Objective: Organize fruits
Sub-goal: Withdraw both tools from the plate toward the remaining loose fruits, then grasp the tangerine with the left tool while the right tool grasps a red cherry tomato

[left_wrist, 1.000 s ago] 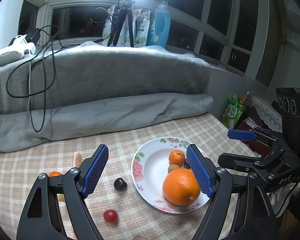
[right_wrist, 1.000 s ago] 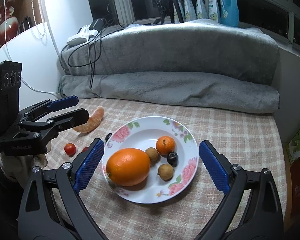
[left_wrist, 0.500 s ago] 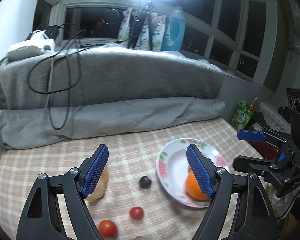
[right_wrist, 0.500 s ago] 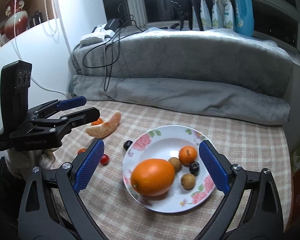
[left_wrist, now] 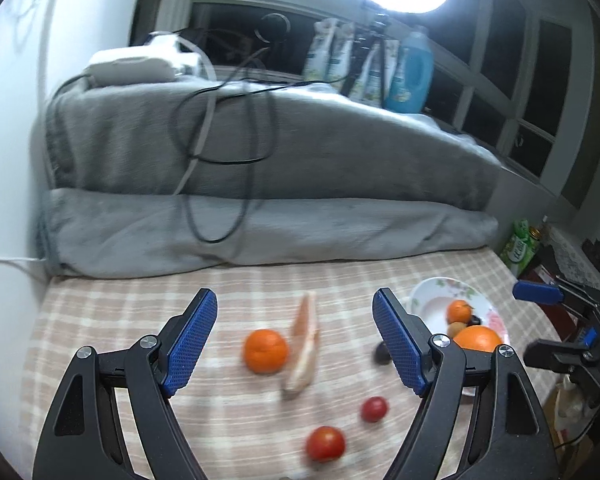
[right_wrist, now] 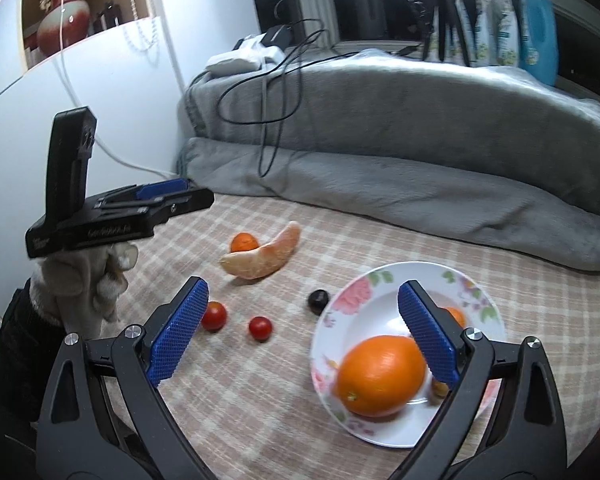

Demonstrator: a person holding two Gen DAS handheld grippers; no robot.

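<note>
Since a second ago I have swung my left gripper [left_wrist: 294, 344] away from the plate [right_wrist: 379, 300] toward the loose fruit, so the plate that sat between its blue pads now lies off to the right edge of that view, and the small mandarin [left_wrist: 266, 351] and the pomelo wedge [left_wrist: 303, 346] have come in between the pads instead. My right gripper [right_wrist: 300, 334] has drifted left too; its right pad now stands in front of the plate, above the big orange [right_wrist: 381, 376].

Both grippers are spread wide and hold nothing.

What the next move turns on, I think, is the mandarin: it lies straight ahead of the left gripper, a little left of centre between the pads, touching or just beside the wedge on its right (motion blur keeps me from saying which). The wedge's long axis runs roughly away from me in the left view, nearly in line with the fingers, so closing on the mandarin risks nudging it. The left gripper is clearly the nearer one; from the right view the mandarin sits far off, behind the wedge.

Still loose on the checked cloth [right_wrist: 260, 400]: two cherry tomatoes [left_wrist: 325, 443] [left_wrist: 374, 409] nearer me, and a dark fruit [right_wrist: 319, 301] just beside the plate's rim.
</note>
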